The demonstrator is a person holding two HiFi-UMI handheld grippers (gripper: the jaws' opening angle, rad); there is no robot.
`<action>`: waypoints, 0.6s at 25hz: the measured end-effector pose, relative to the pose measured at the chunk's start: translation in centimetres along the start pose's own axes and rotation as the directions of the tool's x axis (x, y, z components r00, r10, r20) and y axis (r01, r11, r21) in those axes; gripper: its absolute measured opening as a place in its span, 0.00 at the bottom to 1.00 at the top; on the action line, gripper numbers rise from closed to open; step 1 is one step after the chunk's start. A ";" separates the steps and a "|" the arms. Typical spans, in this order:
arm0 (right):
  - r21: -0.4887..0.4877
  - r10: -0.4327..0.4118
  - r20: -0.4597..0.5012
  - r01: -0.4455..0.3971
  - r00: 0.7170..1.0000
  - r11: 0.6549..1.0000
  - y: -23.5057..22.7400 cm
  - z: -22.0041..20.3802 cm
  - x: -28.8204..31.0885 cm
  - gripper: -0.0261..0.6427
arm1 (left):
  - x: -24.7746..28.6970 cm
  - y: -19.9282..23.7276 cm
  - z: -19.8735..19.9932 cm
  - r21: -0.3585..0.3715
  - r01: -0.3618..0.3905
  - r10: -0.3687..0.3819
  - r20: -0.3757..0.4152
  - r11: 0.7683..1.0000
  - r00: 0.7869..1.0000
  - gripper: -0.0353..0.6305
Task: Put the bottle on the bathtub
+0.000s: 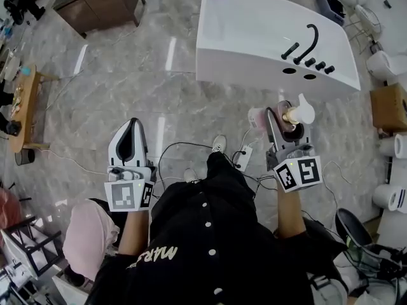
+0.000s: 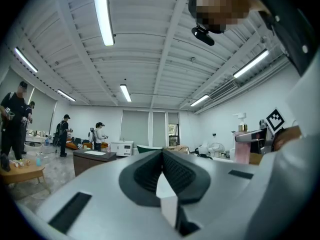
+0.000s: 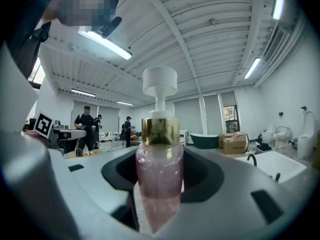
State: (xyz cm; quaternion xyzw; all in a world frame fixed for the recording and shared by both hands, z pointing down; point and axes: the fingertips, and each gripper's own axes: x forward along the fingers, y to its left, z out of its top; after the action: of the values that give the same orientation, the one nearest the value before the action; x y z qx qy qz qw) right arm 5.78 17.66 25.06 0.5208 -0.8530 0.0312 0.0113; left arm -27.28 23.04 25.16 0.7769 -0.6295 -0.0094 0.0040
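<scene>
While the left tool (image 1: 133, 126) is closed, the right tool (image 1: 284, 121) grips the bottle (image 3: 159, 169), covering its middle.

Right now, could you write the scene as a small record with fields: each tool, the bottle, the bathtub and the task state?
Left tool: shut, nothing between its jaws
Right tool: shut on the bottle
Bottle: pink, gold collar, white pump; held in the air
Bathtub: white, on the floor ahead of the person
Black faucet: on the bathtub's rim
Task state: bottle not yet on the bathtub
</scene>
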 end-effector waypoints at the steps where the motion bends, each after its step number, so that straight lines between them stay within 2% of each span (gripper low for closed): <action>1: -0.001 0.007 0.001 -0.007 1.000 1.000 -0.7 0.2 0.9 0.36 | 1.1 -0.1 0.2 0.001 -0.005 0.005 0.001 1.000 1.000 0.07; 15: -0.024 0.117 0.011 -0.117 0.993 0.993 -10.5 1.0 11.0 0.36 | 14.0 -3.1 0.7 0.018 -0.077 0.076 0.010 0.997 0.997 0.07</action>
State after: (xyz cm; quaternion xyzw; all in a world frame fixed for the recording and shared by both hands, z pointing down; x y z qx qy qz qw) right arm 10.12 3.07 25.02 0.4700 -0.8824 0.0186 0.0105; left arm -21.36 10.05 24.24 0.7522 -0.6589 -0.0071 -0.0058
